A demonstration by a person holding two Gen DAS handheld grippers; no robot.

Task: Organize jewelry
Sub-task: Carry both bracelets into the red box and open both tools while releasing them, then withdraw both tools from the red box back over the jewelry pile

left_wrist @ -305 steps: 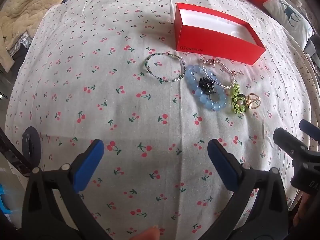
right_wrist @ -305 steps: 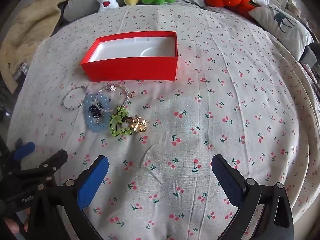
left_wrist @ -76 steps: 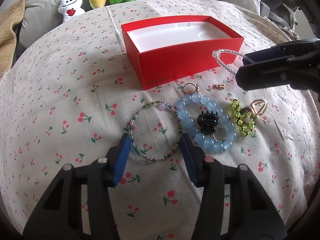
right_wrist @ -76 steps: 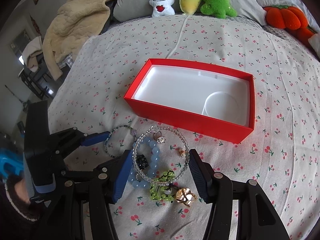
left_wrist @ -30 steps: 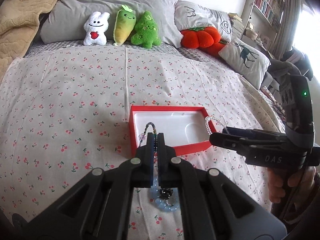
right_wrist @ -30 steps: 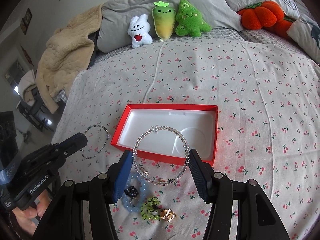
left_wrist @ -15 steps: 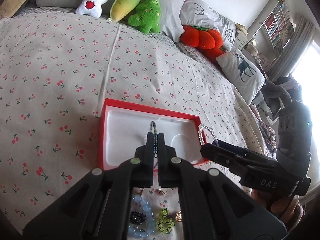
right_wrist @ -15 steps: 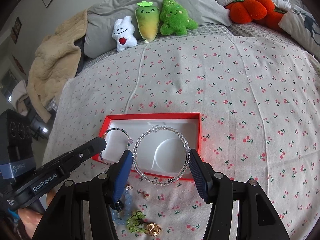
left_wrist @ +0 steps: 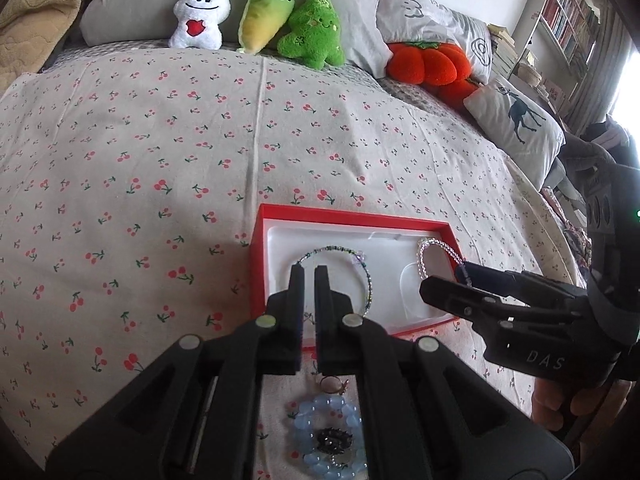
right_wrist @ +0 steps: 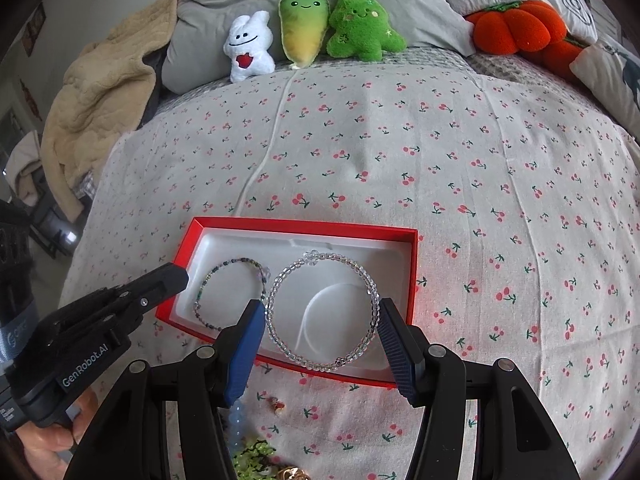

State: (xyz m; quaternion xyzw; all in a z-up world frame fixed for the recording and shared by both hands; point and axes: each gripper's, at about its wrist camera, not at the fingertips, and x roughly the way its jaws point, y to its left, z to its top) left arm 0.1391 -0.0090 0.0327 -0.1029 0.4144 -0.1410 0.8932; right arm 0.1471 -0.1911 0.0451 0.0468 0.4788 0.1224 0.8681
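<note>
The red box [left_wrist: 352, 218] with its white insert lies open on the cherry-print bedspread. My left gripper [left_wrist: 309, 276] is shut on a thin green-and-dark bead bracelet [left_wrist: 367, 280], which hangs over the left half of the insert. My right gripper [right_wrist: 322, 316] holds a clear bead bracelet [right_wrist: 280, 276] stretched between its blue pads [right_wrist: 252, 320], above the right half of the red box [right_wrist: 304, 226]. In the right wrist view the left gripper [right_wrist: 176, 274] comes in from the left with the thin bracelet [right_wrist: 202, 292]. In the left wrist view the right gripper [left_wrist: 444, 278] carries the clear bracelet [left_wrist: 434, 246].
In front of the box lie a blue bead bracelet [left_wrist: 304, 428] with a black hair claw [left_wrist: 332, 438], a ring [left_wrist: 334, 384], a green beaded piece [right_wrist: 254, 456] and a gold piece [right_wrist: 292, 474]. Plush toys [right_wrist: 308, 20], pillows and a beige blanket [right_wrist: 100, 92] line the far side.
Both grippers have moved forward and down with their bracelets, which now hang over the box's white insert. The box looks nearer in both views.
</note>
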